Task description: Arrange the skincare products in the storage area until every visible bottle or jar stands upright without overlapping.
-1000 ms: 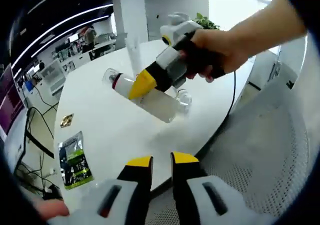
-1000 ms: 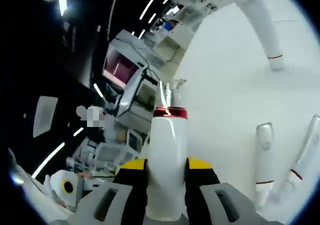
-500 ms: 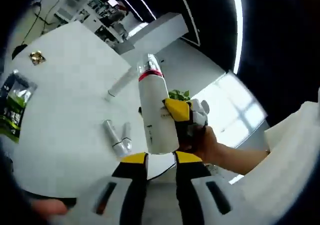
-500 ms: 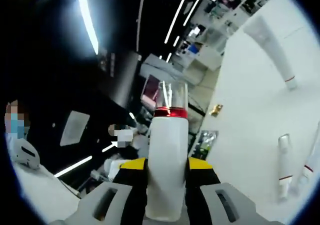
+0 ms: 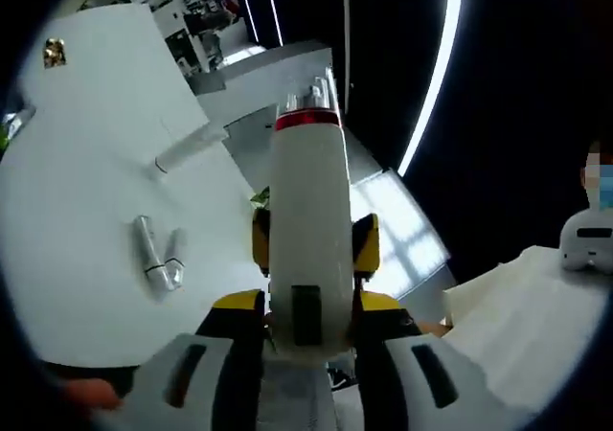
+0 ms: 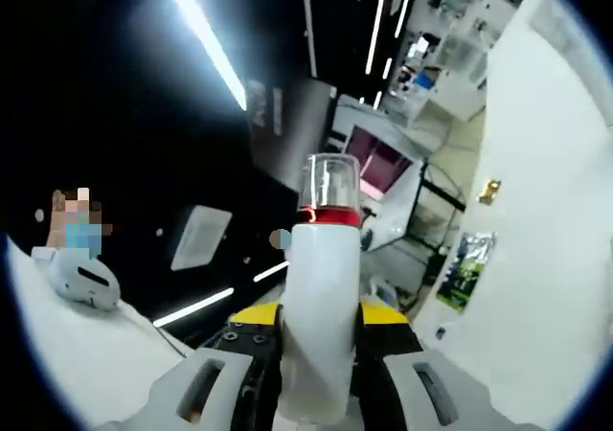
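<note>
White plastic fills our grip: the bottle [image 6: 320, 326], red ring under its clear cap, sits clamped in our right gripper [image 6: 318, 318]. Our left gripper [image 5: 305, 314] closes on the same bottle [image 5: 306, 230], above the white table [image 5: 86, 192] where small tubes [image 5: 158, 259] lie.

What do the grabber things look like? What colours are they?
Each gripper is light grey plastic with two chunky fingers that turn black and end in yellow tips. The left gripper has dark slots on its grey shells, and the right gripper looks the same, with small screws by one black finger. Seen from the front, the right gripper's yellow tips are flat rectangular blocks.
</note>
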